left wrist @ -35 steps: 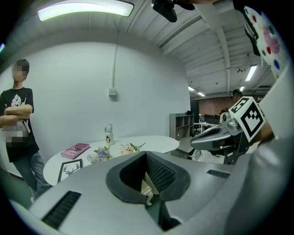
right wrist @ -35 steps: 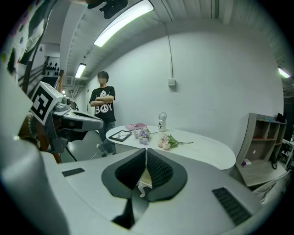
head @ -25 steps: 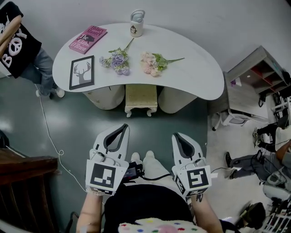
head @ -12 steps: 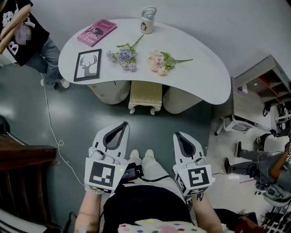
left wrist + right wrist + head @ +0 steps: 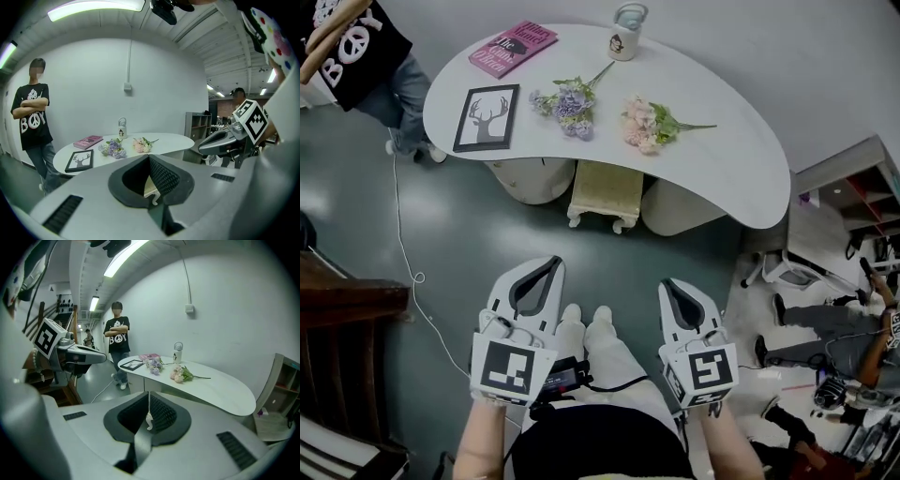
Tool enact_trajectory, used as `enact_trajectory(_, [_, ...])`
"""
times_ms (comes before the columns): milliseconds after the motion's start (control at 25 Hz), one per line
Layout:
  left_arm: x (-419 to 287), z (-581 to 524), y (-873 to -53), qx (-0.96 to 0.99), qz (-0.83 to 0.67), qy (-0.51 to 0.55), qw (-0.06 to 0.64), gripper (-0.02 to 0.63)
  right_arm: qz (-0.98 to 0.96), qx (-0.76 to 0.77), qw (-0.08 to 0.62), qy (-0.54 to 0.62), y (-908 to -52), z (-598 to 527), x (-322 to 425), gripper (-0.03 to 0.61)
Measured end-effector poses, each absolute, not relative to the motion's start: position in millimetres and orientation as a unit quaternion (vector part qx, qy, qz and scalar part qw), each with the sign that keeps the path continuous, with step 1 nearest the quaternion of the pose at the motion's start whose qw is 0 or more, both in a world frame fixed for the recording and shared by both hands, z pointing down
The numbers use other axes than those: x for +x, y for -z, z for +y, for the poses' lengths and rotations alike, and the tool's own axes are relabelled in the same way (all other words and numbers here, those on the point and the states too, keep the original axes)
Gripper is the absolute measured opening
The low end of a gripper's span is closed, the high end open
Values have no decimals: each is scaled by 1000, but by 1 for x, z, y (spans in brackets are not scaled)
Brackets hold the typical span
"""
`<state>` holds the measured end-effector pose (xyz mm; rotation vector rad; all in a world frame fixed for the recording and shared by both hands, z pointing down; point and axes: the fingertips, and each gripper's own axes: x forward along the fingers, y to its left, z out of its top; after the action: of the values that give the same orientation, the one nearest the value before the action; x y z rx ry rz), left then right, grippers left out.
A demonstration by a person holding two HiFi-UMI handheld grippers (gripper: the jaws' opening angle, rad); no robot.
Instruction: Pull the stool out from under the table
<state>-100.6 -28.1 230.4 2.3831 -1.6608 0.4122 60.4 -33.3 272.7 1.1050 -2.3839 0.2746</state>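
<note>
The stool (image 5: 606, 192), cream with a padded top and carved white legs, stands tucked under the front edge of the white curved table (image 5: 741, 173), between its two round bases. My left gripper (image 5: 549, 264) and right gripper (image 5: 667, 284) hover side by side over the floor, well short of the stool and pointing at it. Both are shut with nothing in them. In the left gripper view the shut left gripper (image 5: 149, 157) frames a sliver of the stool (image 5: 149, 186). The right gripper (image 5: 149, 399) likewise frames one white stool leg (image 5: 149, 421).
On the table lie a pink book (image 5: 512, 47), a framed deer picture (image 5: 487, 116), purple flowers (image 5: 570, 103), pink flowers (image 5: 645, 126) and a white mug (image 5: 626, 19). A person (image 5: 366, 56) stands at its left end. A cable (image 5: 405, 272) trails across the floor, dark wooden furniture (image 5: 342, 356) stands left, and shelves (image 5: 853, 183) right.
The head view has swung a little, so the table and stool sit slightly higher and more to the right in the picture. Both grippers stay shut in about the same place.
</note>
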Motion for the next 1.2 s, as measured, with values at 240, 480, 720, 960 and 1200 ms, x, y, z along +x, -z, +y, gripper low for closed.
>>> enact_trajectory(240, [-105, -36, -258, 801, -567, -154, 115, 17, -881, 385, 251, -113, -301, -47, 54, 38])
enact_trajectory(480, [-106, -51, -298, 795, -570, -165, 126, 17, -883, 363, 267, -128, -342, -60, 58, 38])
enact_trajectory(720, [-108, -67, -345, 783, -581, -167, 144, 17, -879, 359, 279, -142, -386, -76, 59, 38])
enact_trajectory(960, [-112, -80, -397, 776, -582, -179, 162, 17, -879, 345, 289, -161, -437, -93, 56, 38])
enact_trajectory(1200, [-111, -99, -447, 772, -585, -181, 173, 17, -870, 351, 297, -178, -487, -116, 62, 38])
